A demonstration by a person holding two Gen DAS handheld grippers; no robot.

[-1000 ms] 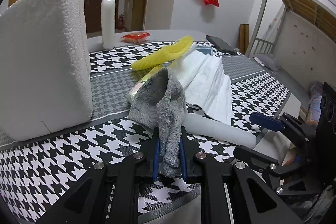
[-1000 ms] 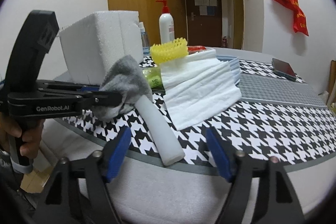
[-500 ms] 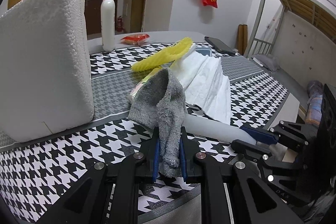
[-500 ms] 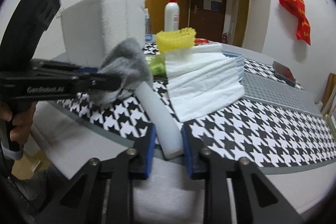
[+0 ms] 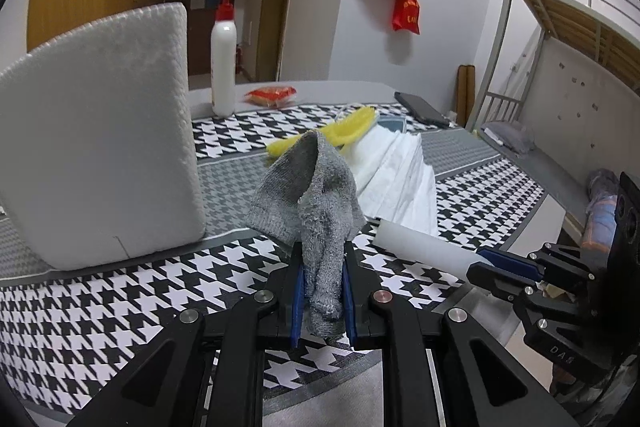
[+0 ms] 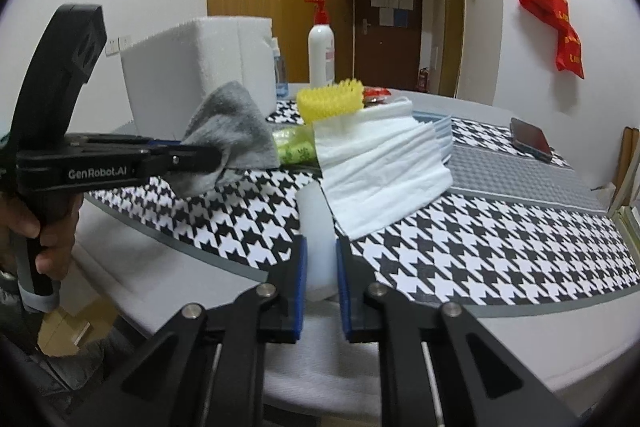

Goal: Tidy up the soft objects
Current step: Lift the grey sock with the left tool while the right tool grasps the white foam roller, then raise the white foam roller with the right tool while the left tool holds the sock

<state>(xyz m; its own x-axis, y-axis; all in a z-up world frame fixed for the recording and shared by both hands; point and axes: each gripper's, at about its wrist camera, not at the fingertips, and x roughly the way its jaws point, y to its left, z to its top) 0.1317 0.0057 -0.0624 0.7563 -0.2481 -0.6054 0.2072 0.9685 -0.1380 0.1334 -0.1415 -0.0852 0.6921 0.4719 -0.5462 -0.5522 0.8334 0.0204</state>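
My left gripper is shut on a grey sock and holds it lifted above the houndstooth table; it also shows in the right wrist view at the left gripper's tip. My right gripper is shut on the near end of a white foam roll that lies on the table's front edge; the roll shows in the left wrist view too. A stack of white cloths and a yellow bristly sponge lie behind.
A big white foam block stands at the left. A pump bottle, a red packet and a dark phone sit further back. A green packet lies under the cloths. A bunk bed stands at the right.
My right gripper moved in and closed on the foam roll's near end. My left gripper lifted the grey sock higher off the table.
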